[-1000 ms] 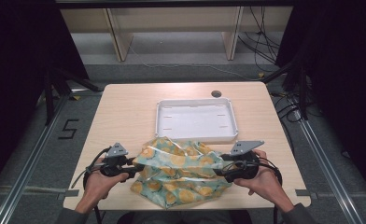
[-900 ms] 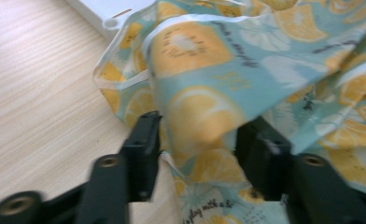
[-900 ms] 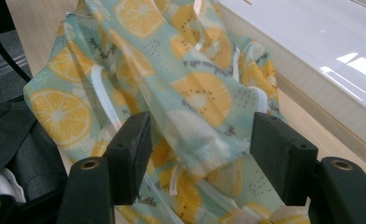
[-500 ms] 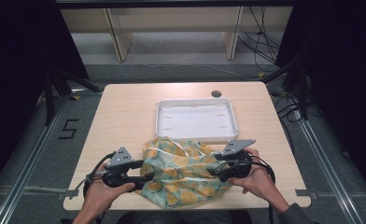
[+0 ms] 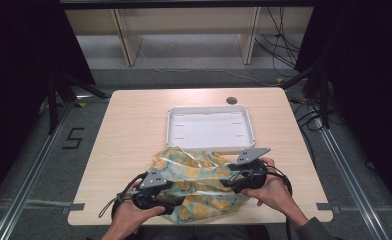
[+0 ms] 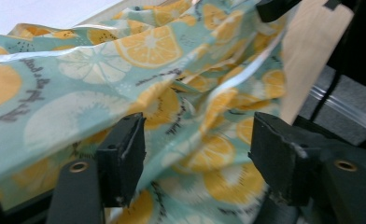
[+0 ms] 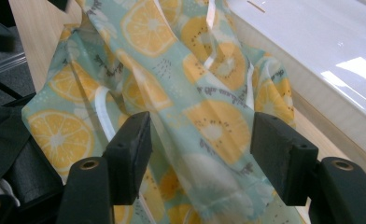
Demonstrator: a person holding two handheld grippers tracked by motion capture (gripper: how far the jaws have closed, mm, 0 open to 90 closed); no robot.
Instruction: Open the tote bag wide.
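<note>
left gripper [image 6: 197,154]: black jaws parted | bag [image 5: 199,182]: crinkly glossy citrus-print plastic

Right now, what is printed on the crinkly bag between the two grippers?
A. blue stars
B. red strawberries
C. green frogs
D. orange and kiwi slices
D: the crinkly bag is pale blue-green with yellow-orange citrus slices and kiwi slices all over it, plain to see up close in the left gripper view and the right gripper view.

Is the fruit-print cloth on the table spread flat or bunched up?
Bunched up. The teal cloth with orange-slice print lies in crumpled folds near the table's front edge, beside the empty white rectangular tray.
</note>
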